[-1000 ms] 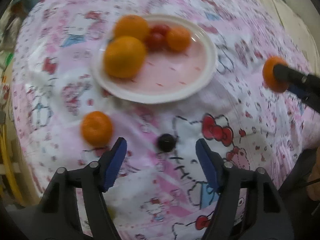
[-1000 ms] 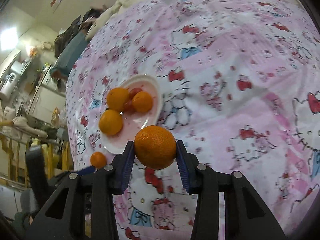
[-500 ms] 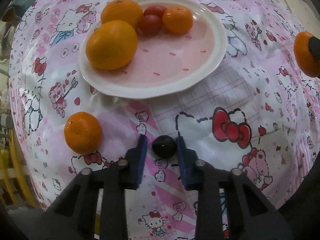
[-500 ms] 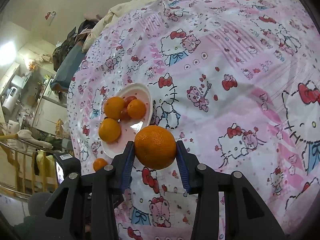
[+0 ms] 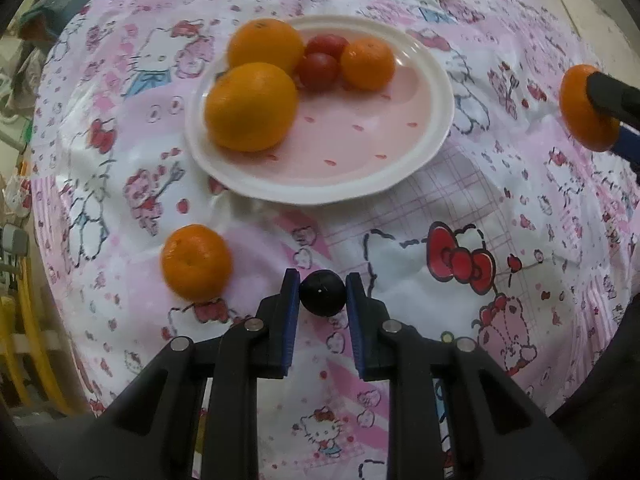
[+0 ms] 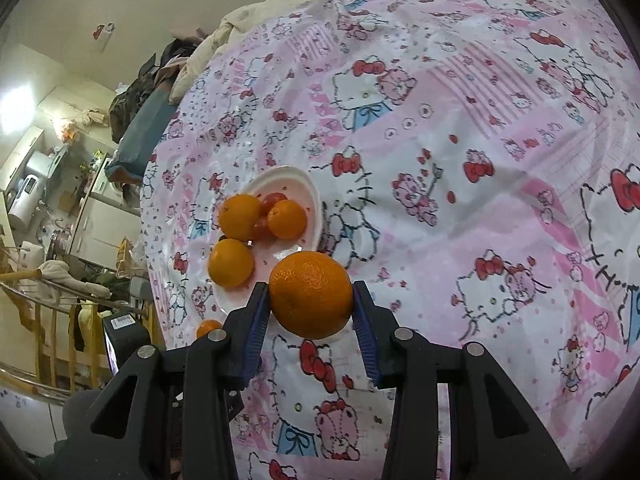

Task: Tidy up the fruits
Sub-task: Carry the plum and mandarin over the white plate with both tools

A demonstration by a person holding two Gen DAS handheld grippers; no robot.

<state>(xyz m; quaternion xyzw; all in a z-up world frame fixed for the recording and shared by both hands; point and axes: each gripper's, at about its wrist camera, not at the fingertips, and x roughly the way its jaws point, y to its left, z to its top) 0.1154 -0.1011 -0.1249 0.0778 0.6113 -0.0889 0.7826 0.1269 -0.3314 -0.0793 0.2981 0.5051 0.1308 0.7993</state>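
Note:
A white plate [image 5: 436, 128] on the pink cartoon-print bedspread holds two oranges [image 5: 250, 106], a mandarin [image 5: 367, 64] and two cherry tomatoes [image 5: 318, 70]. My left gripper [image 5: 322, 293] is shut on a small dark round fruit [image 5: 322, 293], just in front of the plate. A loose mandarin [image 5: 197, 262] lies to its left. My right gripper [image 6: 311, 300] is shut on an orange [image 6: 311, 300], held above the bedspread to the right of the plate [image 6: 314, 204]; that orange also shows in the left wrist view [image 5: 580, 110].
The bedspread [image 6: 460, 160] covers a bed that drops off at the left, where a wooden rail [image 6: 48, 320], cupboards and appliances stand. A pile of clothes [image 6: 160, 76] lies at the far end.
My left gripper closed on the dark fruit and has lifted it slightly, with the plate now farther off. My right gripper keeps its orange and has shifted a little.

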